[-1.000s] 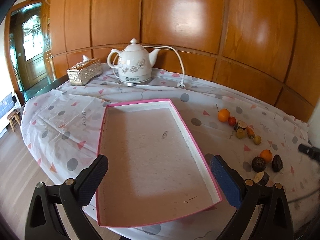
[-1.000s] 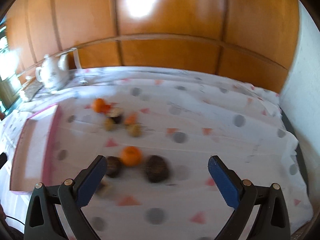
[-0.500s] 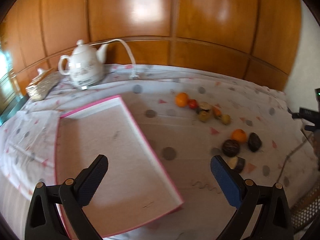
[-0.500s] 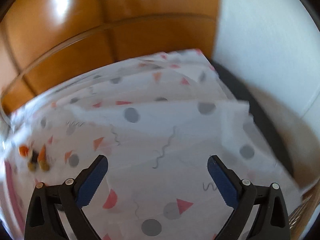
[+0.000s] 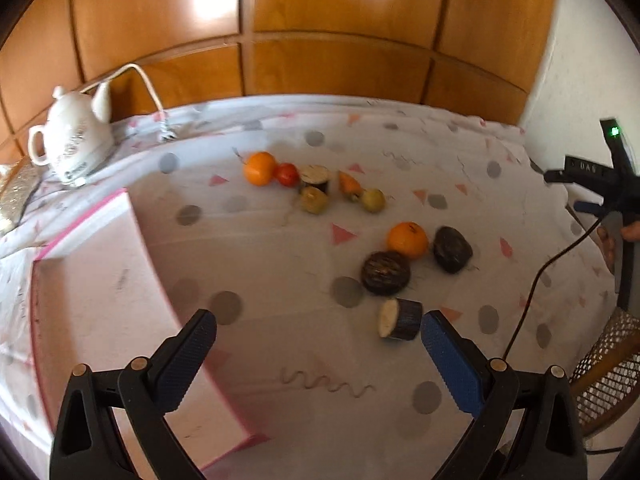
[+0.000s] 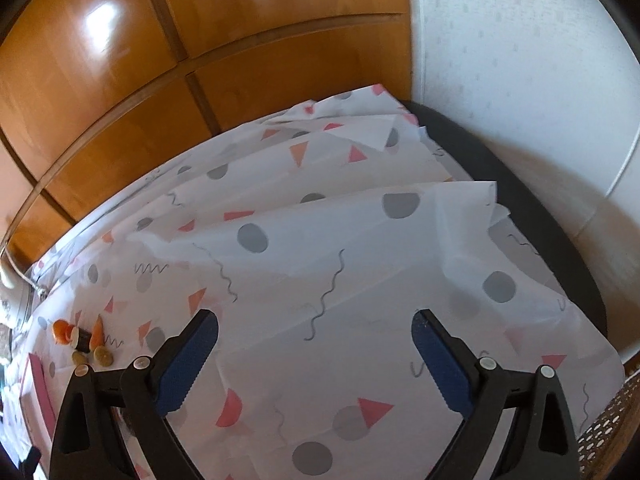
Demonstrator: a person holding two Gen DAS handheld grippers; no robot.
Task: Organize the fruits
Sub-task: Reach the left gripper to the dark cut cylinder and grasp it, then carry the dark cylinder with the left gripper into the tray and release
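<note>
In the left wrist view my left gripper [image 5: 318, 340] is open above the tablecloth, nothing between its fingers. Just past its right finger lies a cut dark piece with a pale face [image 5: 400, 319]. Beyond sit a dark round fruit [image 5: 385, 272], an orange [image 5: 407, 240] and another dark fruit [image 5: 452, 249]. Farther back lies a second cluster: an orange [image 5: 260, 168], a red tomato [image 5: 287, 174], a cut piece [image 5: 315, 175], a carrot piece [image 5: 349, 183] and two greenish fruits [image 5: 314, 200]. The pink-rimmed tray [image 5: 100, 280] lies left. My right gripper [image 6: 315, 340] is open over bare cloth; the far cluster [image 6: 80, 340] shows small at left.
A white kettle [image 5: 74, 144] with its cord stands at the back left beside a gold box [image 5: 16, 188]. Wood panelling runs behind the table. A wicker chair [image 5: 608, 364] and a black cable [image 5: 536, 292] are at the right edge, where the right gripper's body [image 5: 600, 184] shows.
Both grippers have swung to the right. The left view now centres on the fruits instead of the tray. The right view has left the fruits and faces the table's right end and the white wall.
</note>
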